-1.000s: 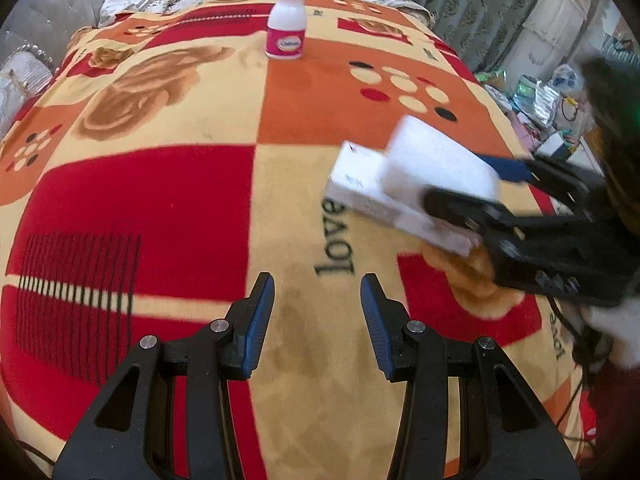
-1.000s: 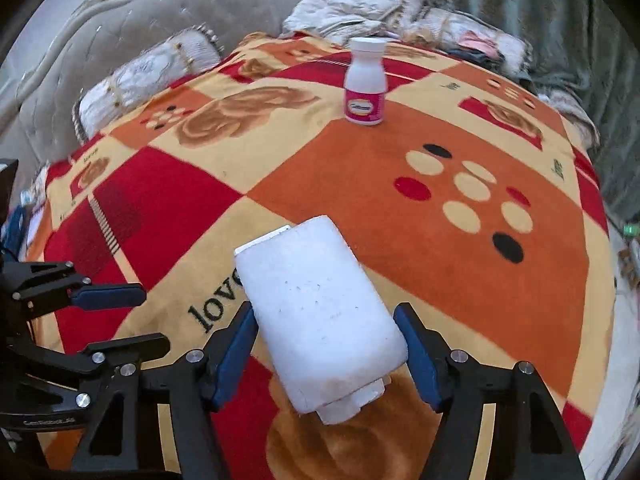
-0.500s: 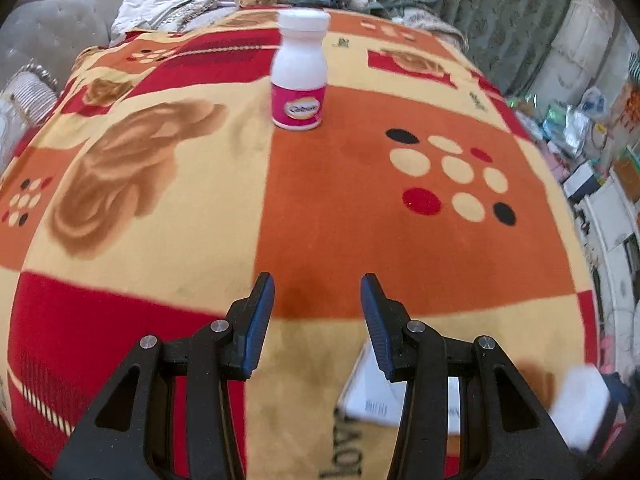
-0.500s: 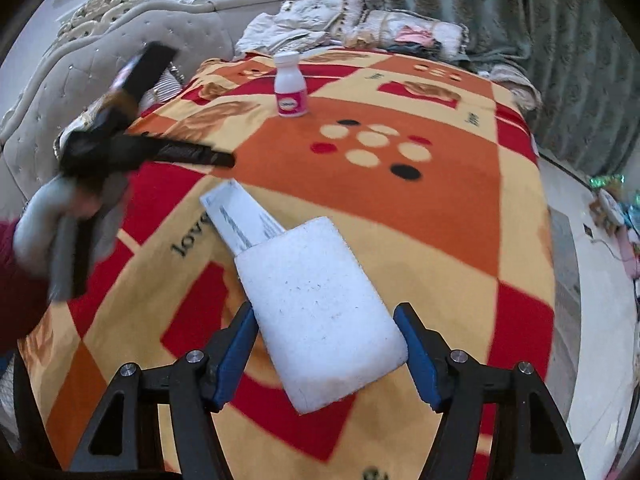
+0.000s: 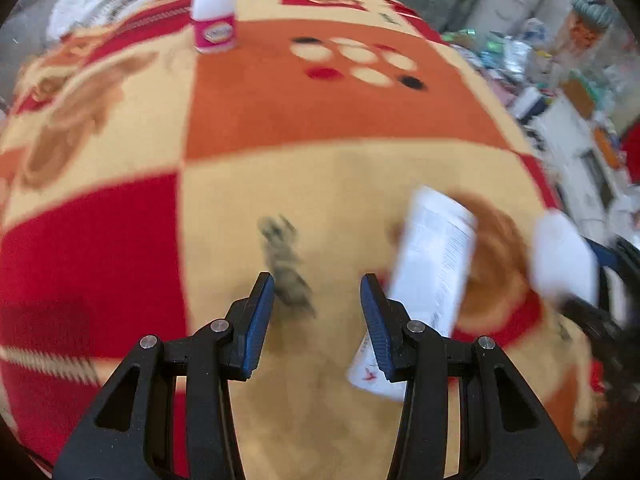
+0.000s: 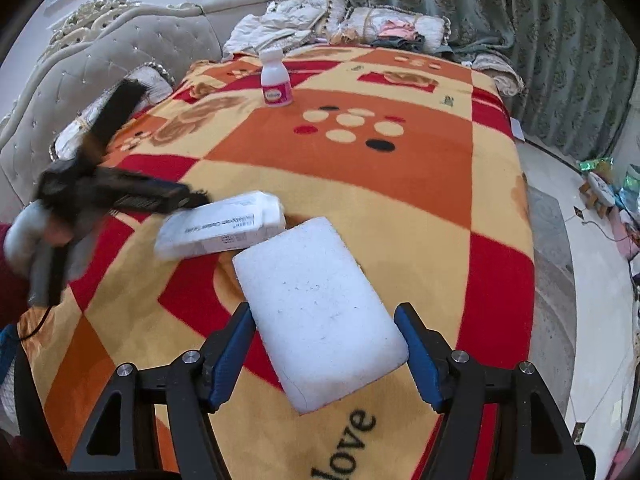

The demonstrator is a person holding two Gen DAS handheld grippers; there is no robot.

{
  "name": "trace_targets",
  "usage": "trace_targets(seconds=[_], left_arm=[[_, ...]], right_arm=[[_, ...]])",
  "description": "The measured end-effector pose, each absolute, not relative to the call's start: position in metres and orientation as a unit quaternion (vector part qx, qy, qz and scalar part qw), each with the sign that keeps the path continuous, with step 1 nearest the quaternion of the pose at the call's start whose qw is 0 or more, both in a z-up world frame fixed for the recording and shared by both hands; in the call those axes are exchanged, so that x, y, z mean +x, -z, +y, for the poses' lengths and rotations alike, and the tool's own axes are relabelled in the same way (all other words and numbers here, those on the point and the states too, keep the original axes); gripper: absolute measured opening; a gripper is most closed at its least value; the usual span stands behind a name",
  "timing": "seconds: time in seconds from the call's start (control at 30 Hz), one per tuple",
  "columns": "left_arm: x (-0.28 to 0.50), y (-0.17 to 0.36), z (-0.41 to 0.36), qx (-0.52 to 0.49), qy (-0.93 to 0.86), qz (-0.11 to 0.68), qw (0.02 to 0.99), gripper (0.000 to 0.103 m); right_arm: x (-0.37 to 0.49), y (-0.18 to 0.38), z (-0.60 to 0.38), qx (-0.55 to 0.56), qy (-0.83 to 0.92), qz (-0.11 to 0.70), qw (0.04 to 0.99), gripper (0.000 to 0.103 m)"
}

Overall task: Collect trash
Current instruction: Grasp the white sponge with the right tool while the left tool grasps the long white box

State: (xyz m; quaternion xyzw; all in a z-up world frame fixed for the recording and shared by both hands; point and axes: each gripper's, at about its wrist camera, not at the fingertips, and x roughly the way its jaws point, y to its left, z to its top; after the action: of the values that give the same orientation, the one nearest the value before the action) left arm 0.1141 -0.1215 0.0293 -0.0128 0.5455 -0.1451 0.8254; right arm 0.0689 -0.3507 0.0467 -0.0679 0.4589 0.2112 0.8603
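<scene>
My right gripper [image 6: 326, 344] is shut on a white foam block [image 6: 320, 312] and holds it above the patterned blanket [image 6: 360, 184]. A white printed carton [image 6: 220, 232] lies flat on the blanket just left of the block. My left gripper [image 6: 192, 200], blurred, reaches the carton's left end. In the left wrist view the left gripper [image 5: 318, 308] is open and empty. The carton [image 5: 436, 264] lies just outside its right finger. The foam block [image 5: 564, 256] shows at the right edge. A white bottle with a pink label [image 6: 276, 78] [image 5: 212, 12] stands upright far back.
A padded grey headboard [image 6: 120, 60] runs along the left. Pillows and folded clothes [image 6: 340, 20] pile up at the bed's far end before a green curtain. The bed edge drops to a tiled floor [image 6: 560, 240] on the right, with clutter [image 5: 560, 80] there.
My left gripper swung forward toward the bottle, then back down beside the carton. My right gripper pulled the foam block off the carton and away toward the bed's right side.
</scene>
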Motion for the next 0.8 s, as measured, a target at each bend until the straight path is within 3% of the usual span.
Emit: trace_targets(seconds=[0.23, 0.33, 0.8], left_arm=[[0.081, -0.045, -0.137, -0.058, 0.175, 0.53, 0.828, 0.044], [0.078, -0.051, -0.148, -0.067, 0.176, 0.522, 0.832, 0.054], [0.087, -0.028, -0.199, -0.032, 0.121, 0.527, 0.841, 0.054]], right_arm=[[0.05, -0.036, -0.355, -0.065, -0.184, 0.473, 0.859, 0.068], [0.041, -0.033, -0.356, -0.071, -0.163, 0.477, 0.861, 0.068], [0.04, -0.017, -0.375, -0.046, -0.092, 0.485, 0.868, 0.073]])
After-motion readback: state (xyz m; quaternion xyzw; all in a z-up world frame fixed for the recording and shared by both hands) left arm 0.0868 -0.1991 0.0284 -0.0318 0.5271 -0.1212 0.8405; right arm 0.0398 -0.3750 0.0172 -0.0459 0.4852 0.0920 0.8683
